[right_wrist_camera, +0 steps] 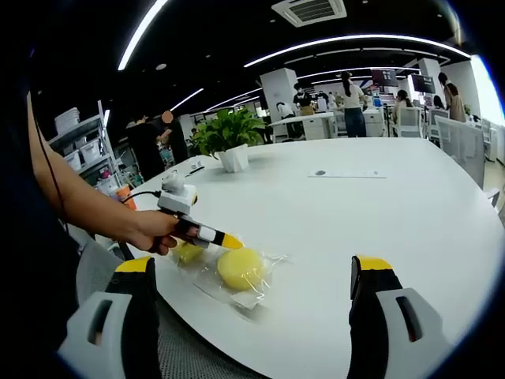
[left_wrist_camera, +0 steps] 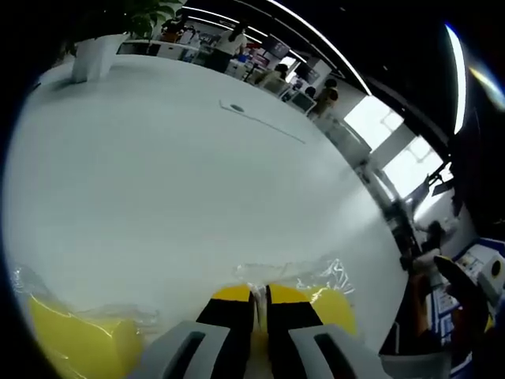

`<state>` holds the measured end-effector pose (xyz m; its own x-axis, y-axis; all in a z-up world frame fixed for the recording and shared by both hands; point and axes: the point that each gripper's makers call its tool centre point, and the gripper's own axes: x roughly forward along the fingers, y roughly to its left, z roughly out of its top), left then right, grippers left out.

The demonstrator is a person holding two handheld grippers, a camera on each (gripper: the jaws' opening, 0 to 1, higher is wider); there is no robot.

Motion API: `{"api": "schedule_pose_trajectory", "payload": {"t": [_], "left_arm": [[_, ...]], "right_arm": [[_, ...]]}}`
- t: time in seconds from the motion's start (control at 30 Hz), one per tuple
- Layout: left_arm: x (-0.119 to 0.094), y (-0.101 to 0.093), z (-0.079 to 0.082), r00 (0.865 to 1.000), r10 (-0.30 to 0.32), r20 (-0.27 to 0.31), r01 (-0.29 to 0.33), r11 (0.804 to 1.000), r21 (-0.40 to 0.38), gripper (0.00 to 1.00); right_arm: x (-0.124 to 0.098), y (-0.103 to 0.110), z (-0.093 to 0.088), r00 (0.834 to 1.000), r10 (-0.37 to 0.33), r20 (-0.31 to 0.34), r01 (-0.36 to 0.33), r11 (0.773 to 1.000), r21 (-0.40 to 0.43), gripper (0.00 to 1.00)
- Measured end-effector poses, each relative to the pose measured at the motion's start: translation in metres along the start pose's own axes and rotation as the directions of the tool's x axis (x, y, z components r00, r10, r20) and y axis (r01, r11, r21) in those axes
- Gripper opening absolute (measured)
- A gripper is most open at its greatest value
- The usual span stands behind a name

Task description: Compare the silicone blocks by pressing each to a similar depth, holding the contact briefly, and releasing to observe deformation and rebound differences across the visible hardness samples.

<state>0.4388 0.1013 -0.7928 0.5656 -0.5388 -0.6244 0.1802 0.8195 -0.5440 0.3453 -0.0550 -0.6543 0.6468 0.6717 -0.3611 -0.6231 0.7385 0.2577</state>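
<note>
A round yellow silicone block (right_wrist_camera: 241, 268) lies in clear plastic wrap on the white table (right_wrist_camera: 379, 213). A second yellow block (right_wrist_camera: 188, 253) sits just behind it. A hand holds my left gripper (right_wrist_camera: 231, 242), whose shut yellow tips touch the top left of the nearer block. In the left gripper view the left gripper (left_wrist_camera: 260, 304) has its jaws nearly together over yellow silicone (left_wrist_camera: 335, 304), with another yellow block (left_wrist_camera: 79, 347) at the lower left. My right gripper (right_wrist_camera: 256, 268) stands wide open in front of the blocks with nothing between its jaws.
A potted plant (right_wrist_camera: 229, 134) in a white pot stands at the table's far side, also visible as the plant (left_wrist_camera: 99, 47). A flat strip with a small dark disc (right_wrist_camera: 343, 173) lies mid-table. People and desks are beyond. A grey mesh chair (right_wrist_camera: 197, 347) is by the near edge.
</note>
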Motion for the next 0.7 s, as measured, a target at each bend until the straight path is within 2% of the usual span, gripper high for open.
{"api": "schedule_pose_trajectory", "payload": {"t": [0.07, 0.1, 0.13, 0.17, 0.27, 0.3, 0.37, 0.4, 0.47, 0.5, 0.53, 0.57, 0.6, 0.63, 0.7], "left_arm": [[-0.002, -0.003, 0.001, 1.000, 0.002, -0.004, -0.002, 0.999, 0.035, 0.05], [-0.003, -0.004, 0.003, 1.000, -0.002, -0.001, 0.002, 0.995, 0.103, 0.08], [-0.004, -0.009, 0.005, 0.999, -0.030, 0.013, 0.028, 0.990, 0.137, 0.14], [-0.005, -0.014, 0.010, 0.997, -0.062, 0.038, 0.055, 0.985, 0.165, 0.25], [-0.014, -0.016, 0.027, 0.991, -0.088, 0.099, 0.067, 0.978, 0.198, 0.48], [-0.017, -0.020, 0.033, 0.986, -0.113, 0.119, 0.087, 0.975, 0.207, 0.53], [-0.026, -0.021, 0.044, 0.984, -0.118, 0.136, 0.085, 0.971, 0.224, 0.67], [-0.032, -0.023, 0.055, 0.977, -0.133, 0.166, 0.091, 0.966, 0.242, 0.71], [-0.040, -0.024, 0.065, 0.973, -0.146, 0.181, 0.097, 0.963, 0.252, 0.81], [-0.045, -0.026, 0.073, 0.966, -0.165, 0.198, 0.108, 0.957, 0.271, 0.86], [-0.047, -0.034, 0.075, 0.956, -0.227, 0.187, 0.167, 0.943, 0.288, 0.95], [-0.049, -0.038, 0.073, 0.955, -0.249, 0.160, 0.197, 0.938, 0.284, 0.99], [-0.052, -0.036, 0.072, 0.959, -0.251, 0.135, 0.198, 0.927, 0.318, 1.00], [-0.057, -0.037, 0.076, 0.957, -0.257, 0.135, 0.191, 0.907, 0.376, 1.00], [-0.067, -0.041, 0.086, 0.946, -0.282, 0.161, 0.195, 0.889, 0.414, 1.00]], "right_arm": [[0.001, 0.000, 0.000, 1.000, 0.000, 0.002, 0.000, 1.000, 0.000, 0.96], [0.001, 0.000, 0.000, 1.000, 0.000, 0.002, 0.000, 1.000, 0.001, 0.96], [0.001, 0.000, 0.000, 1.000, 0.000, 0.002, 0.000, 1.000, 0.001, 0.96], [0.002, -0.001, 0.001, 1.000, 0.001, 0.004, -0.001, 1.000, 0.001, 0.96], [0.003, 0.000, 0.002, 1.000, 0.002, 0.008, -0.001, 1.000, -0.005, 0.96], [0.004, 0.000, 0.002, 1.000, 0.001, 0.008, -0.001, 1.000, -0.006, 0.96], [0.005, -0.001, 0.003, 1.000, -0.004, 0.008, 0.004, 1.000, -0.007, 0.96], [0.006, -0.001, 0.003, 1.000, -0.006, 0.007, 0.006, 1.000, -0.009, 0.96], [0.007, -0.002, 0.004, 1.000, -0.009, 0.009, 0.009, 1.000, -0.009, 0.96], [0.008, -0.003, 0.004, 1.000, -0.012, 0.009, 0.012, 1.000, -0.011, 0.96], [0.009, -0.003, 0.005, 1.000, -0.013, 0.009, 0.013, 1.000, -0.012, 0.96], [0.010, -0.003, 0.006, 1.000, -0.014, 0.010, 0.014, 1.000, -0.014, 0.96], [0.010, -0.003, 0.006, 1.000, -0.015, 0.011, 0.015, 1.000, -0.017, 0.96], [0.011, -0.003, 0.007, 1.000, -0.016, 0.011, 0.016, 1.000, -0.020, 0.96], [0.012, -0.004, 0.008, 1.000, -0.015, 0.010, 0.015, 0.999, -0.029, 0.96]]}}
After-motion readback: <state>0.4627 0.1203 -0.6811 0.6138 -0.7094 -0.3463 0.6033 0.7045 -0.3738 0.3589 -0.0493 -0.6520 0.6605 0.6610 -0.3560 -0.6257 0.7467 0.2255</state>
